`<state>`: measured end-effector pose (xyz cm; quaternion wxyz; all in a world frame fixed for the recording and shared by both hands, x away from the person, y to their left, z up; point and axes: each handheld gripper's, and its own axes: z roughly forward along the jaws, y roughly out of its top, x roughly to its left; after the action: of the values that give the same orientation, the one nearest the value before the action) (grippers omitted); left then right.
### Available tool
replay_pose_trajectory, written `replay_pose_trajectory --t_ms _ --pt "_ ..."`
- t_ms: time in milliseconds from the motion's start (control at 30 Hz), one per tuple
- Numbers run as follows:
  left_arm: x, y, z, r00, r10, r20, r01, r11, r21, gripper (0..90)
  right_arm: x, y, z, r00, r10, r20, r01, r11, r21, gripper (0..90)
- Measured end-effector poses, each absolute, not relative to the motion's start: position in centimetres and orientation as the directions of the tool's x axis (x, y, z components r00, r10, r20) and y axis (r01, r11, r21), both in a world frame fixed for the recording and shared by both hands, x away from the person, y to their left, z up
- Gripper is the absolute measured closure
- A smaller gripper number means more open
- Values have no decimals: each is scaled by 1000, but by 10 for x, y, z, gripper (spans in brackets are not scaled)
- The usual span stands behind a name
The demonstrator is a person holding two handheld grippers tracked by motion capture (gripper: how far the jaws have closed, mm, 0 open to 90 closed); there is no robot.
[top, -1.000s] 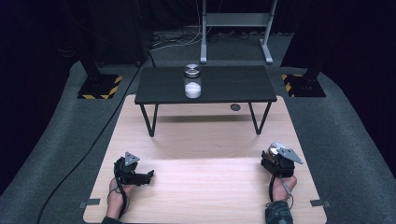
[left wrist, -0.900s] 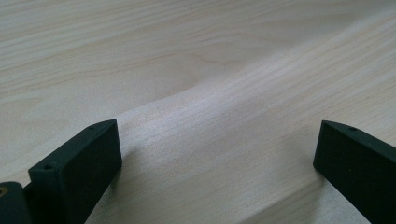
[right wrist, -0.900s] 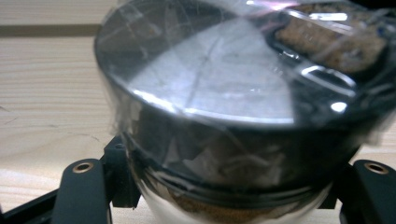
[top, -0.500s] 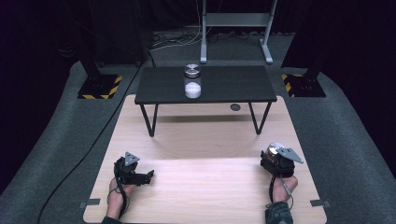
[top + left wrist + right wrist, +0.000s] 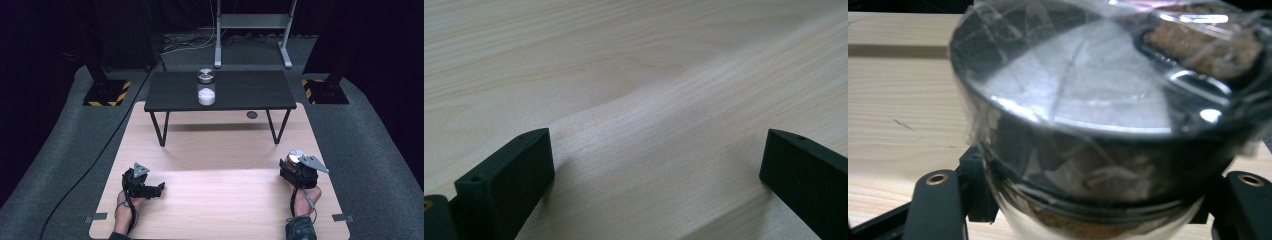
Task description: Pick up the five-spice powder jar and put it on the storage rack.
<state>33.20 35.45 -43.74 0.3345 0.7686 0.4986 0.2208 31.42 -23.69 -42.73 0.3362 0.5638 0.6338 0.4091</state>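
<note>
At far left of the high view, my left tool lies low on the pale wooden bench, near its front left corner, with my left hand behind it and the grey three-cornered plate uppermost. In the left gripper view its two black jaws stand wide apart, and between them there is bare wood grain, so this tool has hold of nothing. Moving toward the middle, a small black table on thin legs stands on the far half of the bench; on its top, slightly left of centre, stands a clear jar with a silvery lid, white material filling its lower part. Just in front of the table's right legs a small dark round mark sits in the wood. At right, my right tool is held near the front right corner of the bench, my right hand below it. Its jaws are closed on a second jar, which the right gripper view shows close up: a shiny metal lid under crinkled clear wrap, a glass body beneath, and brown granular contents at the base. The black jaws press against the jar on either side, below the lid. This held jar is well apart from the jar on the black table.
</note>
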Motion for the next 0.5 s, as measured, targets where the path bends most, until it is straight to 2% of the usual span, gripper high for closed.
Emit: replay_pose_trajectory --t_ms 500 --pt "332 354 -438 405 915 5 618 -277 735 6 310 -242 -400 -168 985 23 414 49 909 296"
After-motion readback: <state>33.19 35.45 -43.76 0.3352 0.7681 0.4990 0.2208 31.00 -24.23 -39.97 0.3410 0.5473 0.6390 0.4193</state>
